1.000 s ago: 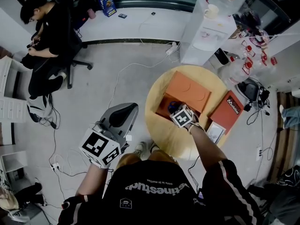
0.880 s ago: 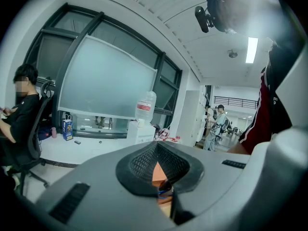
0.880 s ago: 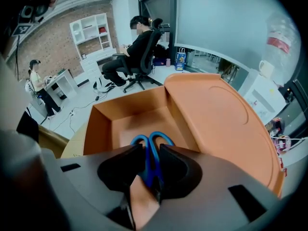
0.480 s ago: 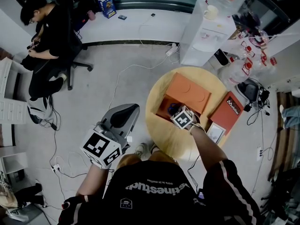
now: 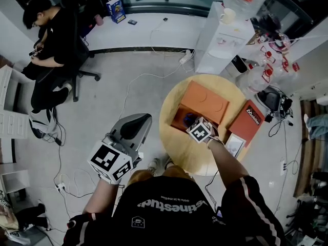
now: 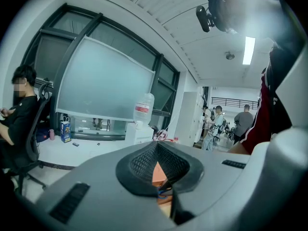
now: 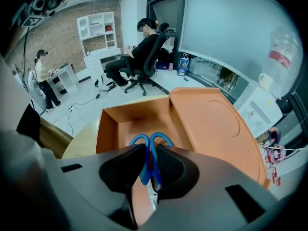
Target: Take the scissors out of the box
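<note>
Round wooden worktop [image 5: 177, 155], one o'clock: your right gripper [image 7: 150, 150] jaws have just been closing on blue-handled scissors [image 7: 145, 163] inside the orange box [image 7: 105, 134]; lift next. Left gripper's [image 6: 155, 146] jaws rest together.

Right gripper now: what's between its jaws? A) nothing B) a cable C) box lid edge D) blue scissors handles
D: the right gripper, whose jaws have just been closing, pinches the blue-handled scissors inside the open orange box.
</note>
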Motion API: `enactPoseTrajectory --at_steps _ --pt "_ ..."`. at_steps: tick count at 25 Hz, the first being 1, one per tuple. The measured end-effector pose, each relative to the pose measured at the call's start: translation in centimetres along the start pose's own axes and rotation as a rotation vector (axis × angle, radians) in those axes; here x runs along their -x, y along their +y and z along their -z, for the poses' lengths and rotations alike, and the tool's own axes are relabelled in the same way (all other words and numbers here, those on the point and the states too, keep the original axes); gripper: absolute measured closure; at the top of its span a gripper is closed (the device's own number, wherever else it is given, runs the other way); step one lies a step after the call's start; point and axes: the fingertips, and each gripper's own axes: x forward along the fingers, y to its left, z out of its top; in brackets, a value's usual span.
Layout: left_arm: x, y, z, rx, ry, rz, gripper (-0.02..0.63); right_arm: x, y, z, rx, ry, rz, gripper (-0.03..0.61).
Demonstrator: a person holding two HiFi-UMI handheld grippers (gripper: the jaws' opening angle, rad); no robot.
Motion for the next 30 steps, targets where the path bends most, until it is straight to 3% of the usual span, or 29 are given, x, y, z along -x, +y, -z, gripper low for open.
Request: enactPoseTrajectory --at_steps 30 --pt "3.3 -1.6 -2.6 -0.038 -0.07 0.101 0.598 8.3 0.5 -3.8 -0.061 -0.14 0.186 0.479"
